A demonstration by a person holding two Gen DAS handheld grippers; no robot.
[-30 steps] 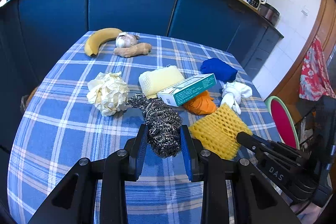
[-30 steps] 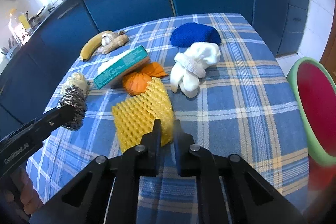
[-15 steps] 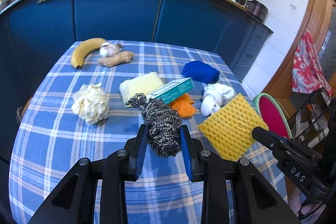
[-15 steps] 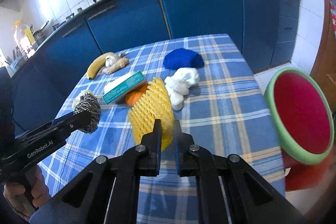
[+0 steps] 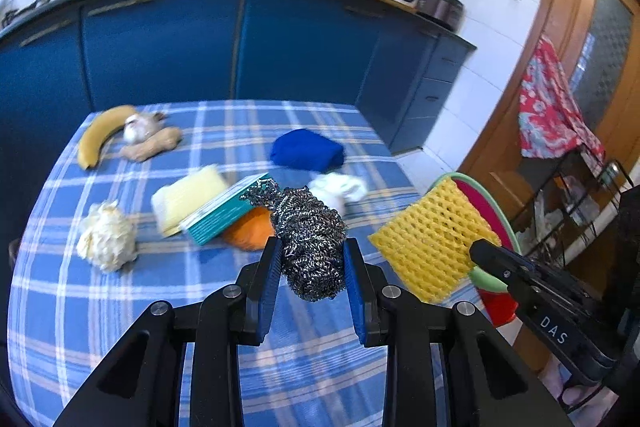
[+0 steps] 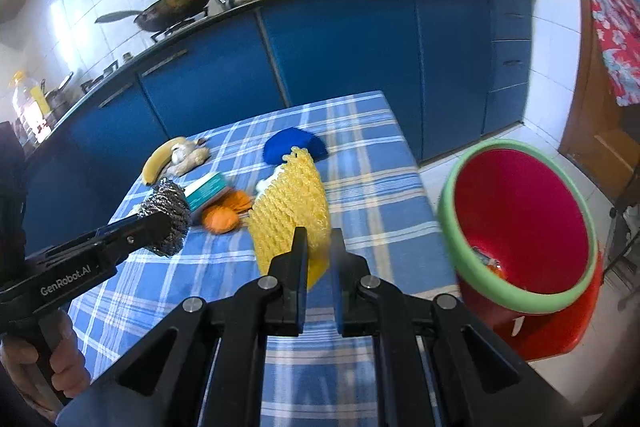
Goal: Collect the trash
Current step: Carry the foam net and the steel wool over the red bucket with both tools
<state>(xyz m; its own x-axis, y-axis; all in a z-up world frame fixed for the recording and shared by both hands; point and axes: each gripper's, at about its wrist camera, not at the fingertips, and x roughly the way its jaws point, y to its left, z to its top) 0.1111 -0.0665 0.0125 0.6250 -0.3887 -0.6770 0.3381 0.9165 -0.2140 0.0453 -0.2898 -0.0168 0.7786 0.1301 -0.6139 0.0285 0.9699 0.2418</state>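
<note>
— What's going on at the blue checked table (image 5: 120, 307) just now?

— Both hands are loaded. The left gripper (image 5: 311, 269) has its fingers clenched on a grey ball of steel-wool scourer (image 5: 314, 243), held clear above the cloth. The right gripper (image 6: 318, 247) has its fingers pinched nearly together on a yellow foam fruit net (image 6: 292, 203), also off the table.

— So which step is that?

— The carrying one, I'd say. Picking up looks done for these two; they're on the way to the red bin with the green rim (image 6: 516, 223), which stands on the floor just beside the table's edge, on the right-hand side.

— Anything in the bin yet?

— A scrap or two at the bottom, too small to name.

— And next?

— The net is nearer the bin, so I'd expect the right hand to swing over the rim and let go once it's above the red opening. The scourer has further to travel; the left hand must cross over the table's corner without knocking the other gripper. Foam net is light and may cling to the pads, so a clean wide release matters.

— What stays behind?

— A crumpled ball of whitish paper (image 5: 106, 237), a teal-and-white cardboard box (image 5: 224, 215), orange peel (image 5: 250, 231) beside it. More trash, probably.
</note>
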